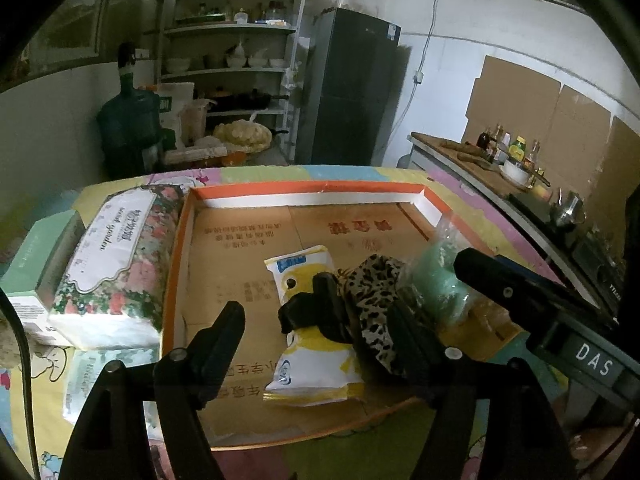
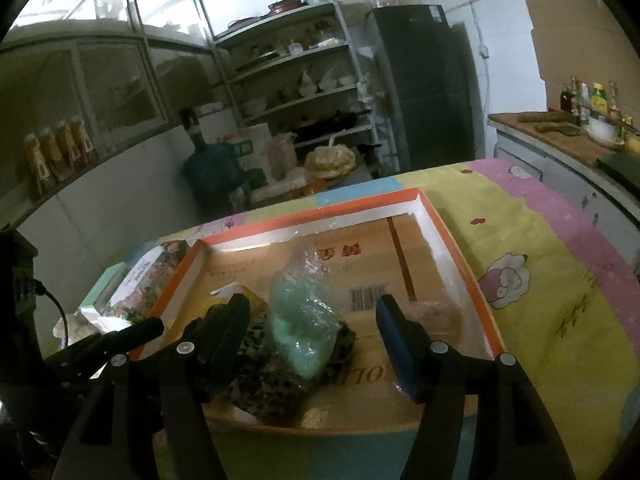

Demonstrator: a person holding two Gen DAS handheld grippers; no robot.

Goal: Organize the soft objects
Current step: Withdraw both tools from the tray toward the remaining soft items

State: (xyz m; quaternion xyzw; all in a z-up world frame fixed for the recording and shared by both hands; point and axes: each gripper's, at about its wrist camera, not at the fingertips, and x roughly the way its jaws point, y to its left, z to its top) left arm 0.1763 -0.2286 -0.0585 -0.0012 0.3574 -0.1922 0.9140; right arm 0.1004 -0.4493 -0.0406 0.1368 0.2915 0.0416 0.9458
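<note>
A shallow orange-rimmed cardboard tray (image 1: 188, 240) (image 2: 476, 280) lies on the table. In it lie a yellow-and-white packet (image 1: 316, 364), a black fabric piece (image 1: 292, 314), a leopard-print cloth (image 1: 376, 300) (image 2: 272, 384) and a green item in a clear plastic bag (image 1: 436, 280) (image 2: 304, 332). My left gripper (image 1: 316, 332) is open, its fingers either side of the packet and black piece without touching. My right gripper (image 2: 314, 336) is open around the green bag, with gaps on both sides. One of its fingers (image 1: 480, 272) shows at the right of the left wrist view.
A floral tissue pack (image 1: 116, 264) (image 2: 152, 276) and a pale green box (image 1: 36, 248) lie left of the tray on the patterned tablecloth (image 2: 540, 280). Behind stand a water jug (image 1: 128, 120), shelves (image 1: 232, 68) and a dark fridge (image 1: 352, 92); a counter with bottles (image 1: 508, 148) runs along the right.
</note>
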